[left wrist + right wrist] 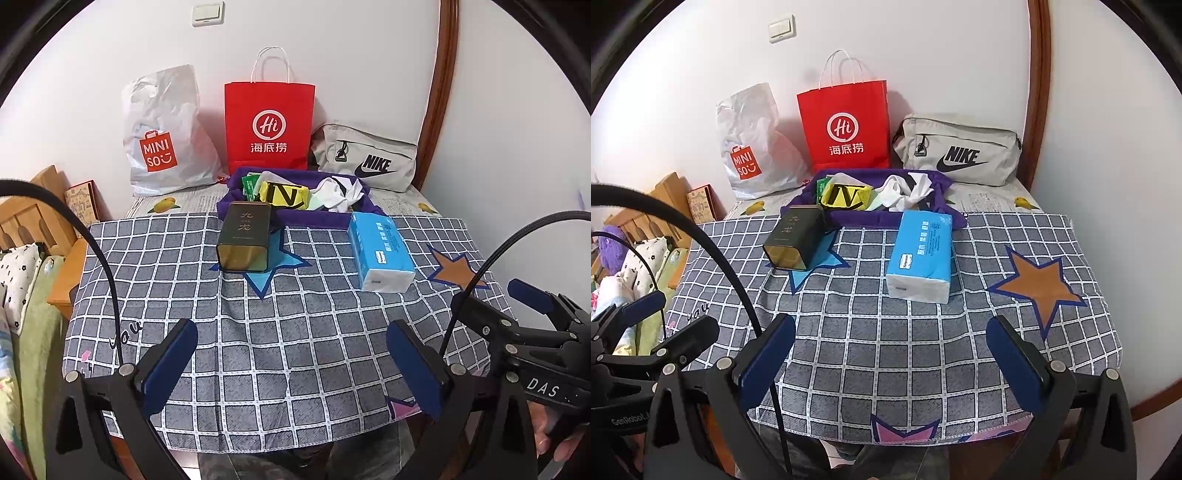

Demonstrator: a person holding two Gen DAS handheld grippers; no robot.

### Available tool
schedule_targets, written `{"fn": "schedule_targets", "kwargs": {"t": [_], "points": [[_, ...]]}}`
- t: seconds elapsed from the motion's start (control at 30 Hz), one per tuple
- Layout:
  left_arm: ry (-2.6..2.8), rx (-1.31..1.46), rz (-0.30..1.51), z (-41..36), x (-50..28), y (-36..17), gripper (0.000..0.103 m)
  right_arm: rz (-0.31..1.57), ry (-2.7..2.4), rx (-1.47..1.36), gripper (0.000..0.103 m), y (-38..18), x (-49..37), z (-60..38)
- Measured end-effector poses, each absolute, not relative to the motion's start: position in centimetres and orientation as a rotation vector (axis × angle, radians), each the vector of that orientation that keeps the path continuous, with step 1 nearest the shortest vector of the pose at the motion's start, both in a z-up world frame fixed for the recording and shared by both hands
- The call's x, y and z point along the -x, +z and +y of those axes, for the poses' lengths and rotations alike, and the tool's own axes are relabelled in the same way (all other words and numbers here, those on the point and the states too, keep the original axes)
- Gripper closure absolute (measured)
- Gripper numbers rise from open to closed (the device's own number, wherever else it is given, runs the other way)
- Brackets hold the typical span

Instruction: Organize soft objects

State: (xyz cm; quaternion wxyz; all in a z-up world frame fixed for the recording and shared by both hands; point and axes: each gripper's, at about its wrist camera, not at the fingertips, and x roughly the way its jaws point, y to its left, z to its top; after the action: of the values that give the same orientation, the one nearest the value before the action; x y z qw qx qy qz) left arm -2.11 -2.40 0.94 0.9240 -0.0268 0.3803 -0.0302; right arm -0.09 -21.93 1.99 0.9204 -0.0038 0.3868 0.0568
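On the table in front of you, things stand like this:

Table cover: a grey checked cloth with star patches (280,332) spreads over the whole top.

Left gripper (291,363): you hold it low over the near edge of the cloth, blue-padded fingers spread wide, nothing between them.

Right gripper (891,360): likewise over the near edge, fingers spread wide and empty. In the left wrist view it shows at the right edge, with your hand (554,435) on its handle.

Tissue pack: the blue-and-white soft plastic pack of tissues (921,254) lies flat on the cloth, right of centre, its far end just beside the purple tray.

Tin: a dark rectangular metal tin with gold characters (244,236) lies tilted on a blue star, its far end against the tray's front edge.

Tray: a purple fabric tray (325,218) at the back of the cloth holds a yellow-and-black soft item (284,195), crumpled white cloth (338,195) and a green packet (250,184).

Behind the tray: a white plastic shopping bag (166,136), a red paper bag with white handles (269,125) and a grey zipped pouch (367,158) stand along the wall.
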Motion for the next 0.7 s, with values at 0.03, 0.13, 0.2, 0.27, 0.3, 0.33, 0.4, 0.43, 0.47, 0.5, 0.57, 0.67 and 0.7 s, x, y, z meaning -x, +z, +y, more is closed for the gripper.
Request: {"fn": "schedule_targets", "kwargs": {"t": [0.03, 0.13, 0.2, 0.27, 0.3, 0.33, 0.4, 0.43, 0.47, 0.5, 0.57, 0.67, 0.7], "points": [[-0.062, 0.052, 0.779, -2.4, 2.09, 0.93, 0.0, 0.797, 0.118, 0.007, 0.001, 1.95, 0.11, -21.94], [-0.06, 0.053, 0.782, -2.51, 2.12, 0.91, 0.0, 0.797, 0.117, 0.005, 0.001, 1.89, 0.13, -21.94], [-0.06, 0.051, 0.784, -2.51, 2.11, 0.9, 0.0, 0.795, 0.114, 0.005, 0.001, 1.83, 0.11, -21.93], [-0.063, 0.051, 0.783, -2.47, 2.1, 0.93, 0.0, 0.794, 0.112, 0.011, 0.001, 1.83, 0.15, -21.91], [-0.064, 0.052, 0.783, -2.45, 2.12, 0.92, 0.0, 0.792, 0.111, 0.011, 0.001, 1.87, 0.22, -21.9], [-0.064, 0.051, 0.784, -2.45, 2.11, 0.93, 0.0, 0.791, 0.11, 0.012, 0.001, 1.88, 0.27, -21.88], [-0.065, 0.05, 0.785, -2.44, 2.12, 0.96, 0.0, 0.79, 0.109, 0.012, 0.001, 1.91, 0.3, -21.88], [-0.062, 0.05, 0.785, -2.48, 2.15, 0.94, 0.0, 0.791, 0.11, 0.011, 0.001, 1.9, 0.28, -21.88], [-0.059, 0.05, 0.784, -2.51, 2.15, 0.95, 0.0, 0.793, 0.11, 0.009, 0.001, 1.88, 0.26, -21.88], [-0.058, 0.048, 0.784, -2.5, 2.13, 0.95, 0.0, 0.793, 0.11, 0.009, 0.001, 1.87, 0.25, -21.85], [-0.056, 0.049, 0.784, -2.43, 2.2, 0.87, 0.0, 0.795, 0.112, 0.009, 0.001, 1.85, 0.22, -21.84], [-0.055, 0.048, 0.785, -2.39, 2.22, 0.79, 0.0, 0.799, 0.115, 0.005, 0.001, 1.75, 0.1, -21.85], [-0.054, 0.048, 0.786, -2.36, 2.22, 0.76, 0.0, 0.799, 0.115, 0.005, 0.001, 1.73, 0.08, -21.87]]}}
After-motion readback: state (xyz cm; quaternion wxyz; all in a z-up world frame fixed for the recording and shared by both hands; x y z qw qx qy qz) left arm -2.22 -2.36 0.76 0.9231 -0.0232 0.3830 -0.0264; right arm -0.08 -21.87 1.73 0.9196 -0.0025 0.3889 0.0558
